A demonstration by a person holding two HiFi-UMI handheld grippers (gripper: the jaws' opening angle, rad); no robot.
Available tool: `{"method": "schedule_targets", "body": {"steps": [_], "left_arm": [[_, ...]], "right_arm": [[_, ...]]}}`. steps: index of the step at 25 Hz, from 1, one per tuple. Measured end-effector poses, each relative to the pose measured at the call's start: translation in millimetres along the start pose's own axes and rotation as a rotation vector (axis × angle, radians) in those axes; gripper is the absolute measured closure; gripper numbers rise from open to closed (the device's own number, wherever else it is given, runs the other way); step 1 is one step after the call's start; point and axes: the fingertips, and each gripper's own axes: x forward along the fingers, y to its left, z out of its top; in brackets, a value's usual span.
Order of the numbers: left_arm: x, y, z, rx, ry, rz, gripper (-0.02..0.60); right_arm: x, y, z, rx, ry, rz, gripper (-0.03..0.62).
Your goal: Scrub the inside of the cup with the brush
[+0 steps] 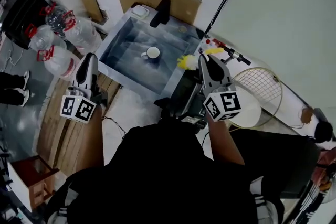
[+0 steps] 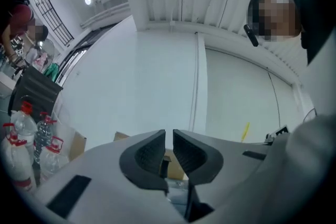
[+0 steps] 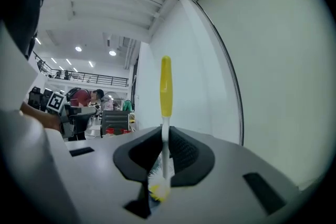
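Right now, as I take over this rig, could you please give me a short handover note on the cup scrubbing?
Left gripper: jaws nearly together with a slim gap, nothing between them. It is held to the left of the sink.
Right gripper: shut on the brush, clamped on its white shank at the sink's right edge.
Cup: upright on the sink floor, with neither gripper touching it.
Done: the brush is in hand.
Left: steady the cup, probably with the left gripper, put the bristles inside and scrub.

Steel sink (image 1: 126,44), blue-and-white cup (image 1: 153,53) upright on its bottom, near the middle
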Motion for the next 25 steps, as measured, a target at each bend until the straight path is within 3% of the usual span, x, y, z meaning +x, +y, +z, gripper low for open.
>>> {"method": "schedule_targets", "body": {"steps": [9, 17, 21, 25], "left_arm": [[-91.6, -14.8, -16.8, 0.018, 0.092, -0.125, 0.525], [-198.7, -2.6, -22.6, 0.024, 0.144, -0.105, 0.540], [-238.0, -5.6, -35.6, 0.008, 0.179, -0.091, 0.545], [-263.2, -20.3, -50.4, -0.005, 0.181, -0.100, 0.549]], "right_arm": [[-55.4, 89.2, -3.3, -0.029, 0.017, -0.046, 0.546], [-113.6, 185.4, -23.1, -0.017, 0.032, -0.050, 0.546], [-145.5, 214.9, -38.9, -0.006, 0.059, -0.049, 0.546], [-179.4, 224.3, -32.2, -0.028, 0.009, -0.065, 0.546]]}}
